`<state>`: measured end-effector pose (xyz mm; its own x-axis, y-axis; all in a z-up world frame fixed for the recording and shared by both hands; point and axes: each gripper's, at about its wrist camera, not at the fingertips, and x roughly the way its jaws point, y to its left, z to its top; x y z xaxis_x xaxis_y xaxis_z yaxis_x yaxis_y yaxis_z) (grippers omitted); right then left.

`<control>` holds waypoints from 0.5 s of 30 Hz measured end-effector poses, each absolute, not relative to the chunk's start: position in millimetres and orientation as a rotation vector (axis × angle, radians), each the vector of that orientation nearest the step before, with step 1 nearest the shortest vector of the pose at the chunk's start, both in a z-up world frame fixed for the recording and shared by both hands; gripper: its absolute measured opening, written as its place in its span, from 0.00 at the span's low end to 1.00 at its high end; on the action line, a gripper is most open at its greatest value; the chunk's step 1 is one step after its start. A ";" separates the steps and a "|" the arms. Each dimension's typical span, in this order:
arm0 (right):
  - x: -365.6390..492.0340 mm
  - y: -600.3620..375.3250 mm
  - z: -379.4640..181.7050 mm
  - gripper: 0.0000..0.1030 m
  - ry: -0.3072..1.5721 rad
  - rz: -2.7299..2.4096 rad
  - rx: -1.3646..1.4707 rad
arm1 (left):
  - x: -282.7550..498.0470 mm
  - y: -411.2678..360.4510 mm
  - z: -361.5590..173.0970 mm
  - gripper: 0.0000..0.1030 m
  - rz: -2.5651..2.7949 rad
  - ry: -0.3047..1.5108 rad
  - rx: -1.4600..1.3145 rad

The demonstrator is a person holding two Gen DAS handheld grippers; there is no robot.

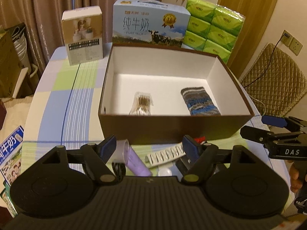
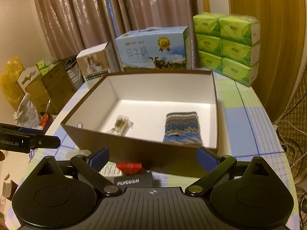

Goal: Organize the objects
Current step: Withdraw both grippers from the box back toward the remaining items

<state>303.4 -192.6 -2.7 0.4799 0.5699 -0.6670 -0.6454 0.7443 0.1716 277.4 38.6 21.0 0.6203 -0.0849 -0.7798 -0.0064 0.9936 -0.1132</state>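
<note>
A brown box [image 1: 172, 126] with a white inside stands on the table and holds a packet of cotton swabs [image 1: 143, 103] and a striped knitted pouch [image 1: 199, 100]. In front of its near wall lie a clear tape roll [image 1: 122, 149], a purple tube [image 1: 137, 163], a blister strip [image 1: 165, 154], a red item [image 2: 128, 167] and a black FLYCO box [image 2: 134, 182]. My left gripper [image 1: 149, 145] hangs open above these loose things, holding nothing. My right gripper [image 2: 153, 158] stands open just short of the box wall [image 2: 134, 149], also with nothing between its fingers.
Behind the box stand a small white carton [image 1: 83, 36], a blue milk case [image 1: 149, 21] and a stack of green tissue packs [image 1: 211, 26]. A quilted chair [image 1: 274, 84] is at the right. Cartons and bags [image 2: 48, 88] sit on the floor to the left.
</note>
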 end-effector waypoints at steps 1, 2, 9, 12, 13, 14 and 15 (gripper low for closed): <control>301.3 -192.6 -4.6 0.93 0.778 0.745 -0.109 | 274.9 38.4 18.9 0.70 -0.044 0.908 -0.111; 299.6 -192.7 -6.4 0.93 0.784 0.747 -0.110 | 272.8 38.8 17.2 0.70 -0.043 0.913 -0.113; 286.4 -194.6 -15.3 0.93 0.817 0.760 -0.109 | 256.2 40.1 8.1 0.72 -0.037 0.943 -0.122; 283.1 -196.0 -19.1 0.93 0.834 0.761 -0.109 | 249.8 41.0 5.0 0.74 -0.030 0.951 -0.124; 281.9 -196.4 -20.4 0.93 0.838 0.762 -0.110 | 248.2 41.6 4.1 0.74 -0.030 0.954 -0.125; 280.9 -196.7 -21.7 0.93 0.844 0.762 -0.112 | 246.4 42.1 2.8 0.74 -0.029 0.957 -0.127; 279.6 -197.0 -23.4 0.93 0.850 0.762 -0.113 | 244.4 42.5 1.2 0.74 -0.028 0.962 -0.129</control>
